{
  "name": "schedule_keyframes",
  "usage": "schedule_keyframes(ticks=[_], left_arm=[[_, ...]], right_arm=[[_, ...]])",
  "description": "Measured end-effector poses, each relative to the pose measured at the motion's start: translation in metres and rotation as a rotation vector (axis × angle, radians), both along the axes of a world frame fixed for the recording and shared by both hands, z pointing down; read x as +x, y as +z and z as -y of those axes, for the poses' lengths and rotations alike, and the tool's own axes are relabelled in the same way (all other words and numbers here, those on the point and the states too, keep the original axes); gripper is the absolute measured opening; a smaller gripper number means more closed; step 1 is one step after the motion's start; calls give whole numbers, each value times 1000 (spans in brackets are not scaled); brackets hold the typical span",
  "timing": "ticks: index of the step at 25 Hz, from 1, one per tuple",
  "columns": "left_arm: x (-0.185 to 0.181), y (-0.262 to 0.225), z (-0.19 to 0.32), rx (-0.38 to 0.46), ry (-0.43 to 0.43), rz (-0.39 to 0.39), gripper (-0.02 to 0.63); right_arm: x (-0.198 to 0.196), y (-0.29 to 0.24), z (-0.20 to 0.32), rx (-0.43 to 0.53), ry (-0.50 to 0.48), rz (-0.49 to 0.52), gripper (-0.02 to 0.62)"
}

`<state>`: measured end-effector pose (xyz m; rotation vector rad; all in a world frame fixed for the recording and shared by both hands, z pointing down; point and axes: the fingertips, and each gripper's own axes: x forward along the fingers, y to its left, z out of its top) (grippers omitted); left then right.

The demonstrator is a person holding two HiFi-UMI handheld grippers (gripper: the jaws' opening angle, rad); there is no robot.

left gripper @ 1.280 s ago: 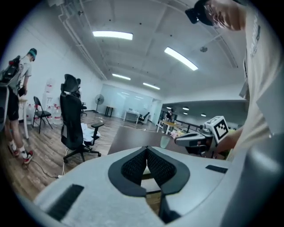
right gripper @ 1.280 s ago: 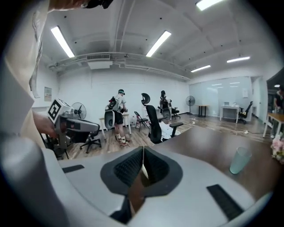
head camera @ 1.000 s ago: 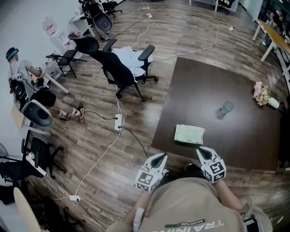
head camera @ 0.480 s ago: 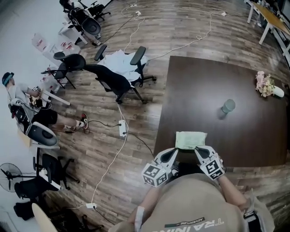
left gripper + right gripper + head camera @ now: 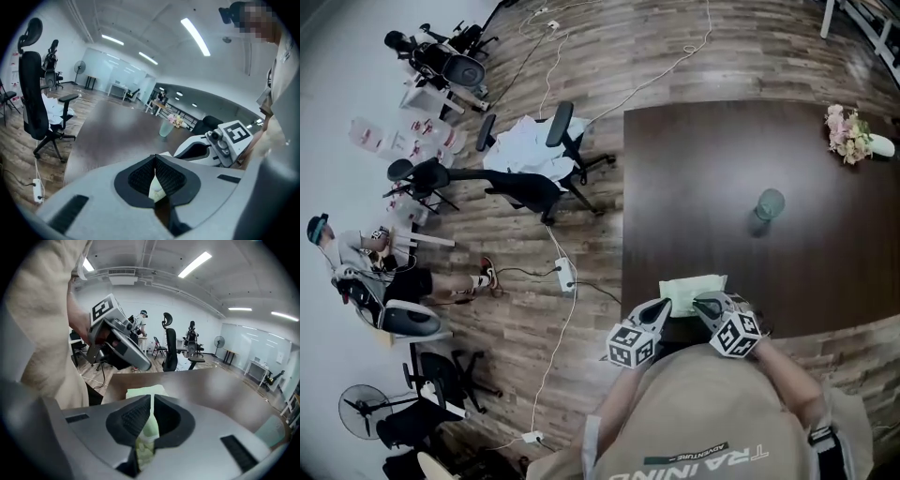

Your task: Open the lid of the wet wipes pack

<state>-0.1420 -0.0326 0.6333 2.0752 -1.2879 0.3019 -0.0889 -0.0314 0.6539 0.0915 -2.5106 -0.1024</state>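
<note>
The wet wipes pack (image 5: 694, 289) is a pale green, flat pack lying at the near edge of the dark brown table (image 5: 750, 150). Its lid cannot be made out. My left gripper (image 5: 664, 307) is at the pack's left near corner with its fingertips together and nothing gripped. My right gripper (image 5: 701, 302) is over the pack's near right part, also shut and holding nothing. The pack (image 5: 157, 190) shows through the slit behind the jaws in the left gripper view. In the right gripper view the pack (image 5: 143, 392) lies just beyond the jaw tips.
A pale glass cup (image 5: 769, 202) stands mid-table and a small bunch of flowers (image 5: 848, 133) lies at the far right. Black office chairs (image 5: 530, 183) and cables with a power strip (image 5: 565, 275) are on the wooden floor to the left. A person (image 5: 366, 272) sits at far left.
Both grippers have come forward and down from in front of the table edge to the pack. The left one moved further. The pack has not moved on the table.
</note>
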Motion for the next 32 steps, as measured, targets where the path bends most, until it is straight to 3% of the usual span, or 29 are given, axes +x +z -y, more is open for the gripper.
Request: schedule_keyframes(ticks=[7, 15, 17, 19, 20, 24, 28, 32], left_arm=[[7, 47, 6, -131, 88, 11, 9], [11, 61, 5, -203, 133, 38, 9], [10, 63, 3, -209, 130, 29, 9], [9, 64, 4, -202, 128, 25, 9], [9, 64, 5, -197, 125, 26, 9], [10, 65, 1, -177, 120, 39, 9], [7, 67, -2, -164, 110, 41, 9], [5, 70, -3, -166, 124, 51, 9]], right_arm=[[2, 19, -15, -24, -64, -49, 17], [7, 28, -30, 6, -101, -117, 17], [6, 31, -33, 27, -108, -140, 21], [7, 35, -30, 46, -102, -167, 103], [7, 36, -29, 61, -100, -181, 110], [6, 36, -25, 132, -90, -207, 109], [1, 41, -25, 228, -156, -266, 110], [-2, 46, -26, 251, -177, -286, 111]])
